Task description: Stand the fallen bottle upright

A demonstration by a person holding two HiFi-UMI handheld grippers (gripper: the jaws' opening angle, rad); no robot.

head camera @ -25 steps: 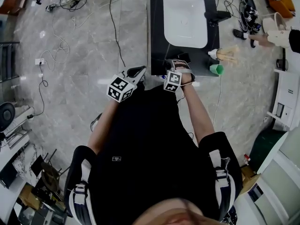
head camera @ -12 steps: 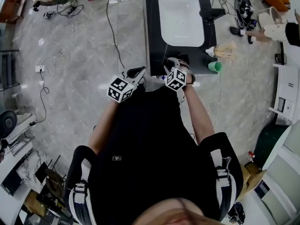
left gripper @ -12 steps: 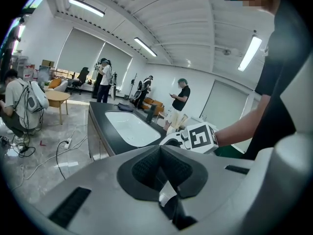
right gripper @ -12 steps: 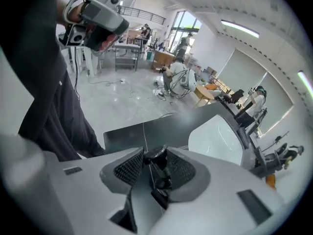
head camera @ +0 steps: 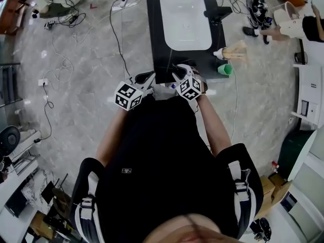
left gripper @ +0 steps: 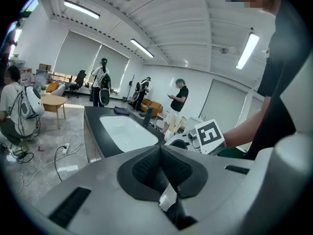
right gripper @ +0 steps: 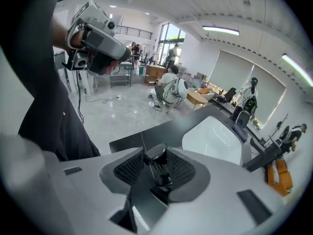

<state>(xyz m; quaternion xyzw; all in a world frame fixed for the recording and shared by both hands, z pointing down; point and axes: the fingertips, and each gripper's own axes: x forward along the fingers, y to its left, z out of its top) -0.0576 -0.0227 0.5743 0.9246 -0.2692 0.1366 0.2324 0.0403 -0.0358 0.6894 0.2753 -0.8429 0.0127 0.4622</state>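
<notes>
Bottle (right gripper: 157,155) in right hand-held gripper (right gripper: 156,169), hidden overhead

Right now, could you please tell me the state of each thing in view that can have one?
Dark bottle: gripped between the pads of the right tongs, cap at their tips, not yet standing on the counter.
Right tongs: shut on the dark bottle.
Left tongs: shut, pads together.
Sink basin: empty.
</notes>
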